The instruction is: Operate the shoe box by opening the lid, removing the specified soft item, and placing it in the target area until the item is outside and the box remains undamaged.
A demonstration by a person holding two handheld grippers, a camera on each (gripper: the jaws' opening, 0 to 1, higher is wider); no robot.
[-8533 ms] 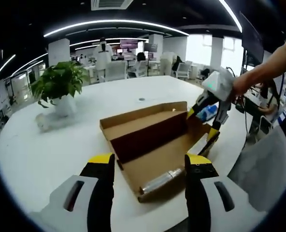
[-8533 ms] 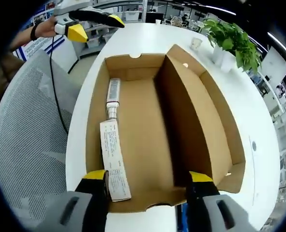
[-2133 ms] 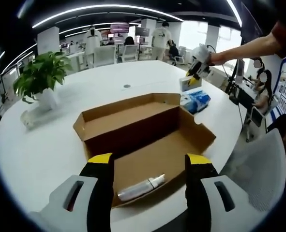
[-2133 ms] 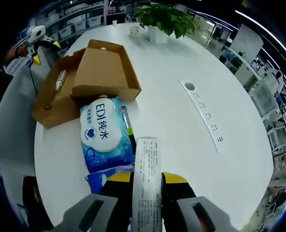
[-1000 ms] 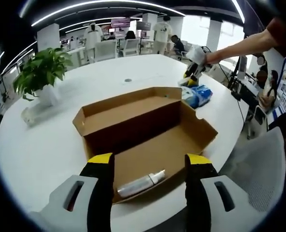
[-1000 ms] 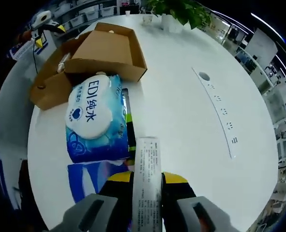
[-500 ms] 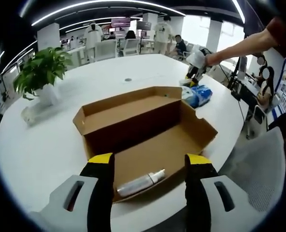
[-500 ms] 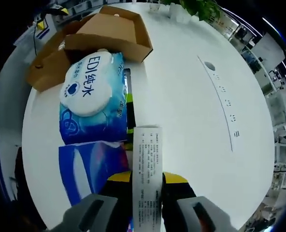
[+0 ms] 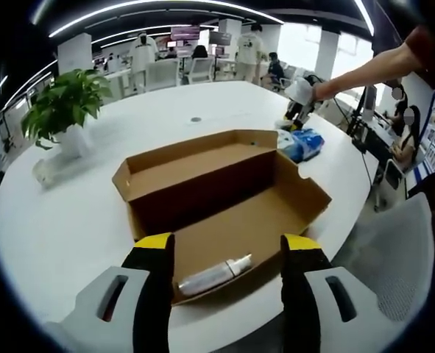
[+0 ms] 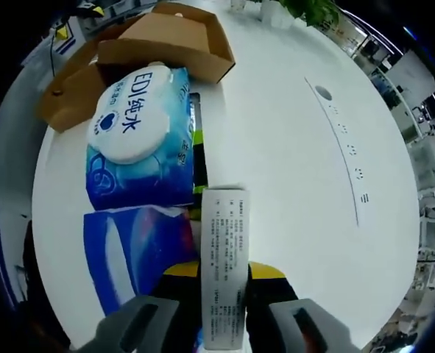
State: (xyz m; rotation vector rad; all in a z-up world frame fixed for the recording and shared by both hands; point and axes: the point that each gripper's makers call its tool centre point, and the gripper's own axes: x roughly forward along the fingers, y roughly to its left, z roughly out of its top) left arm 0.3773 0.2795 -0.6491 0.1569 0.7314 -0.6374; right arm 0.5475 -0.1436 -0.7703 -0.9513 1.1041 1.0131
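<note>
Two views, different info. Your left gripper [image 9: 227,254] is open, jaws spread on either side of the shoe box [image 9: 224,198] near edge, nothing between them. That view looks straight into the box: lid folded back, a silver tube [image 9: 213,273] lying along the near wall. Far right, past the box, your right gripper [image 9: 299,99] sits low over the blue wipes pack [image 9: 303,143] at the table [image 9: 70,220] edge.

Right gripper view gives the close-up the other lacks: your right gripper [image 10: 224,283] is clamped on a flat white packet with printed text [image 10: 225,261], held over the white table [image 10: 291,169]. Just left of it are the wipes pack [image 10: 138,140] and a darker blue pack [image 10: 132,254], touching each other. The box [image 10: 154,48] is beyond them, outside only.

A potted plant [image 9: 62,110] stands far left, well apart from the box. A mesh chair [image 9: 397,257] sits at near right.
</note>
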